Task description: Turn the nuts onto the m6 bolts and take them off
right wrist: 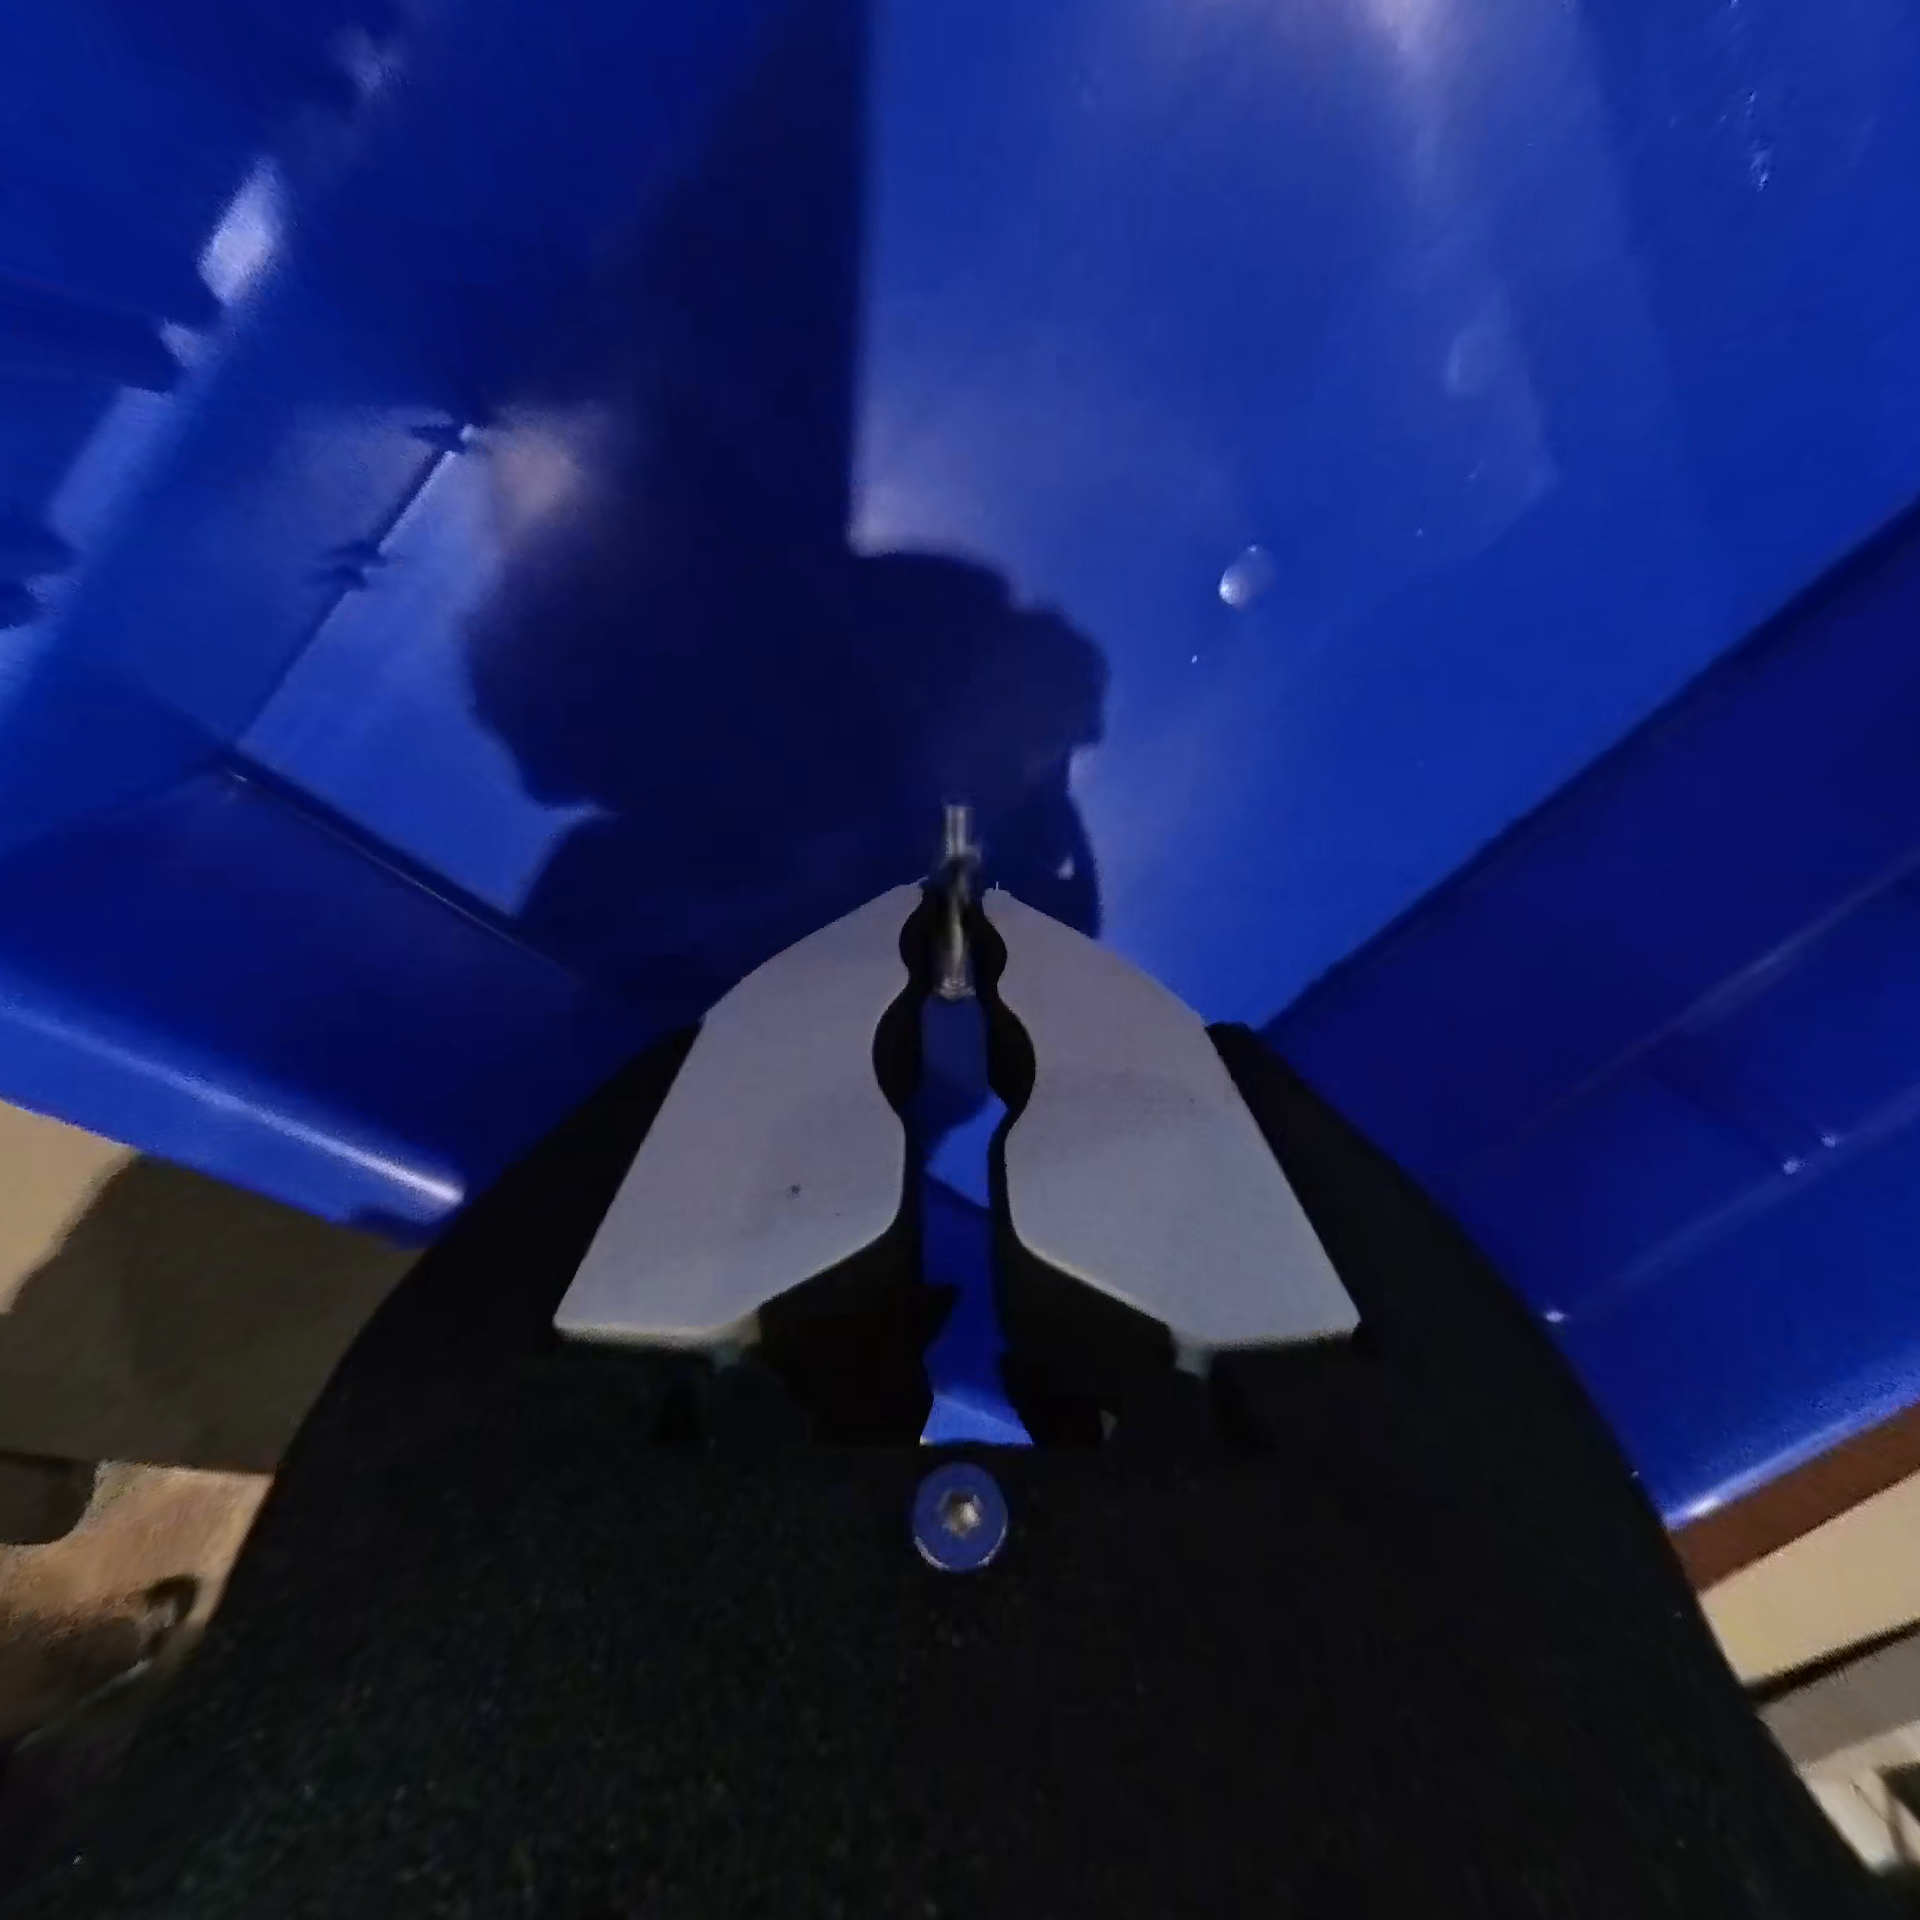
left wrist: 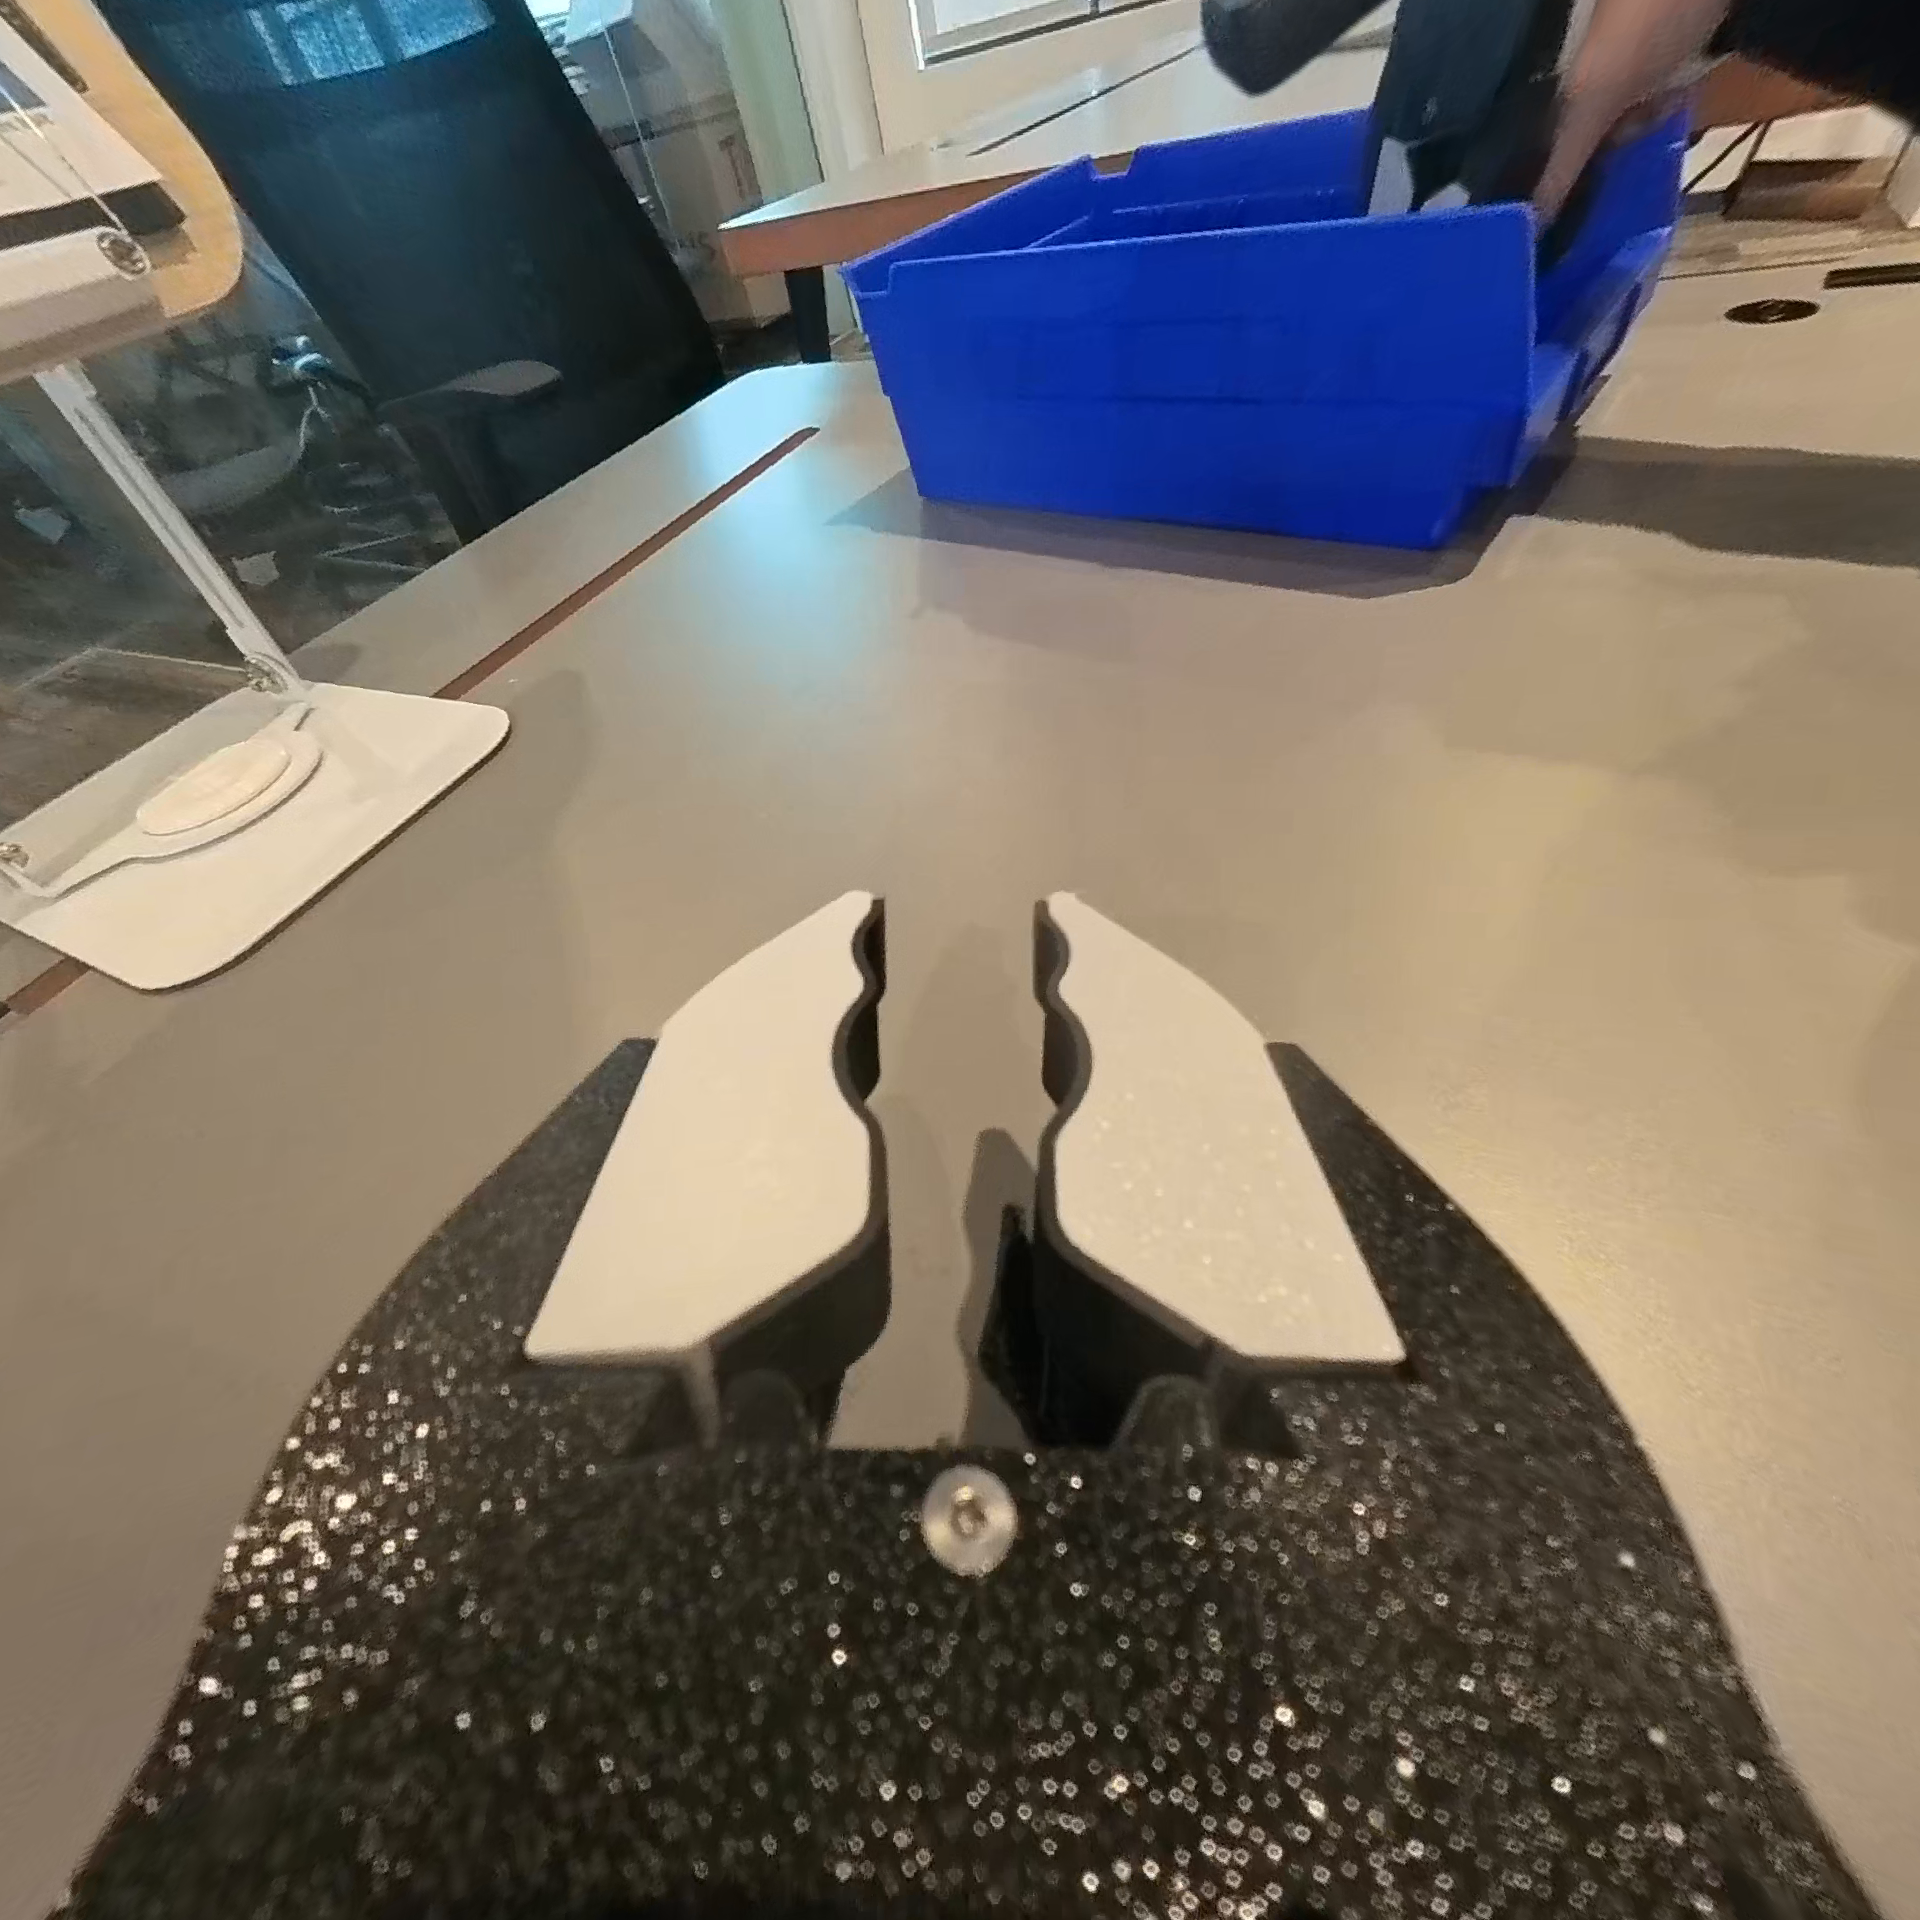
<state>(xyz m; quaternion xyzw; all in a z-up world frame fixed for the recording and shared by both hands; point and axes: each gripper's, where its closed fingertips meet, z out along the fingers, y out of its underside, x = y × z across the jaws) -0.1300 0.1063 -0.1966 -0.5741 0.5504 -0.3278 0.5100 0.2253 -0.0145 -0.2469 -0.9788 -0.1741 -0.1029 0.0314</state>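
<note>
Pinching a bolt point(right wrist: 954, 902) at its tips, right claw point(right wrist: 958, 896) sits inside the blue bin point(right wrist: 1351, 416); left claw point(left wrist: 961, 914) spread.

The right hand-held gripper point(right wrist: 956, 914) reaches into a glossy blue plastic bin point(right wrist: 1351, 416) — its grey fingertips point(right wrist: 831, 966) pinched on 1 small silver metal bolt point(right wrist: 954, 862), whose end pokes past them.

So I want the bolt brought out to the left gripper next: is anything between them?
Yes: the bolt, clamped in the right gripper, sits inside the blue bin, whose near wall faces the open left gripper. The table between is bare.
</note>
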